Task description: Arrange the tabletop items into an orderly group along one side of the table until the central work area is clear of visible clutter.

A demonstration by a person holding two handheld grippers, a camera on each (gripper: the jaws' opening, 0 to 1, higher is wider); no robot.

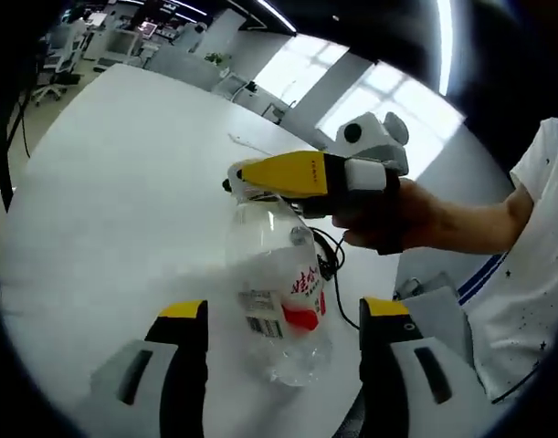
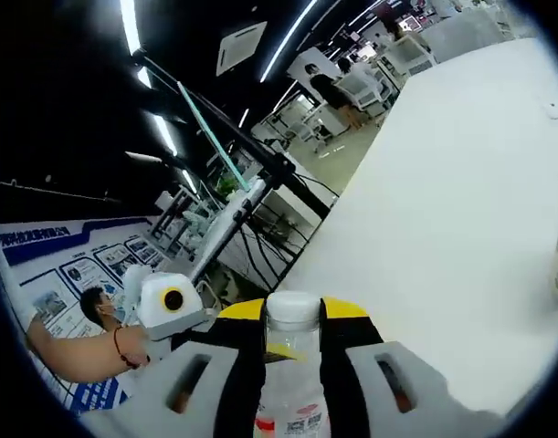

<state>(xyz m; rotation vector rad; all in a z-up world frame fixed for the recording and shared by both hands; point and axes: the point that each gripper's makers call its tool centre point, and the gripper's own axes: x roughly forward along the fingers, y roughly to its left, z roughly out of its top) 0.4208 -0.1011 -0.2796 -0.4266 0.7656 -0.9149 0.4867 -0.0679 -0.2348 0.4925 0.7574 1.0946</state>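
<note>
Left gripper view shows our right tool [image 1: 260, 178] clamped on the neck of the bottle [image 1: 280, 292] at frame centre on the tabletop [image 1: 123, 182], our left tool [image 1: 283, 319] gaping around it, so we should carry it upright.

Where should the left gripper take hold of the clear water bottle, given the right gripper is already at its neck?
Probably the labelled mid-body of the water bottle, coming straight in with the left gripper, whose open jaws already flank it. The right gripper is shut on the neck below the white cap, so the top is taken; the round body suits a side pinch.
</note>
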